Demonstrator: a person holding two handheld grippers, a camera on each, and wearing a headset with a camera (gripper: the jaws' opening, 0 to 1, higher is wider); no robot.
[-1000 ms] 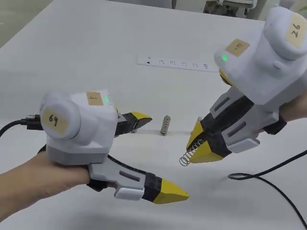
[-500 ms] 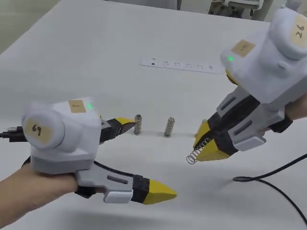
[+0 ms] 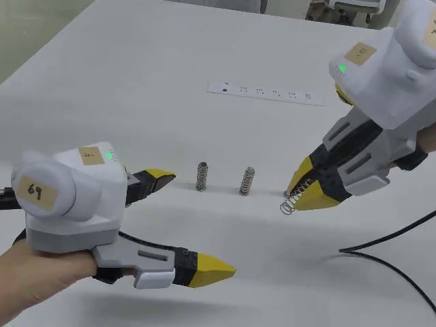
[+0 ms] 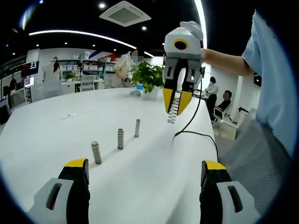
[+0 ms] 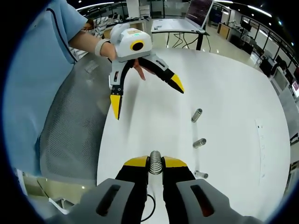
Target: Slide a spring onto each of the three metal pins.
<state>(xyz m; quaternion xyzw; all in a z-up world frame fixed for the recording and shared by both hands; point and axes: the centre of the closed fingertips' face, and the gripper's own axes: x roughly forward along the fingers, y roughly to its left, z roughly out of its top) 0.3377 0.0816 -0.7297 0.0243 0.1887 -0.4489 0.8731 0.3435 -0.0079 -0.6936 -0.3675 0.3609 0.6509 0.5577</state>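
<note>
R gripper [image 3: 308,193] clamped on spring [image 3: 293,199], near bare pin [image 4: 137,128]. We'd square coil bore to pin axis, lower straight. L gripper [image 3: 194,225] wide open, empty, well off pin.

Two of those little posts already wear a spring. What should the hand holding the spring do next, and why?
Probably bring the right gripper over the bare pin and line its spring up with the pin's top. The other two pins already carry springs, and the held spring hangs tilted, not yet on this one.
</note>
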